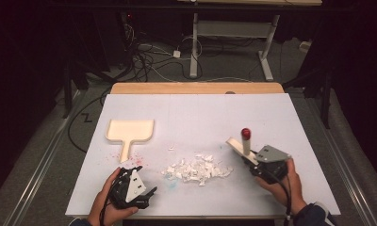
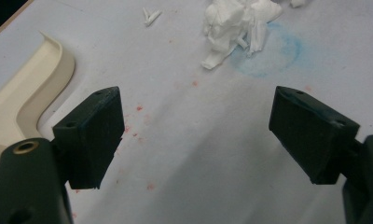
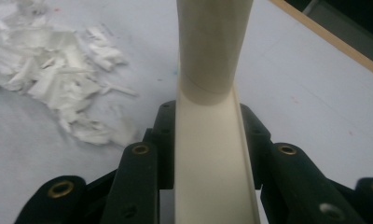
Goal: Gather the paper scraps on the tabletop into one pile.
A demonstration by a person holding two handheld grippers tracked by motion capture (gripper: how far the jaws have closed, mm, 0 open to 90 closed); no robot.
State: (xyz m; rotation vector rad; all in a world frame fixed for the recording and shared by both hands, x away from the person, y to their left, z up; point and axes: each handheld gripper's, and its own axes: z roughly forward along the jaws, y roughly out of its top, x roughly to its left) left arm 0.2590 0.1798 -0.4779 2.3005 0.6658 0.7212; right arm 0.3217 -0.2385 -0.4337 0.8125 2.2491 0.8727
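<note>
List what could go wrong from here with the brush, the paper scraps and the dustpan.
1. The right gripper, shut on the cream-handled brush with a red tip, may scatter the loose pile of white paper scraps instead of gathering it.
2. The cream plastic dustpan lies unheld, apart from the pile; the open left gripper grips nothing, so the pan could slide when scraps are pushed in.

**What the views cut off or leave unclear**

In the right gripper view we see the cream handle [image 3: 212, 154] leave the frame at top and bottom, so its ends go unseen. In the left gripper view the dustpan [image 2: 31, 93] is cropped by the left edge. In the high view the paper scraps [image 1: 198, 168] are too small for us to tell apart, and the person's forearms are cut off below.
</note>
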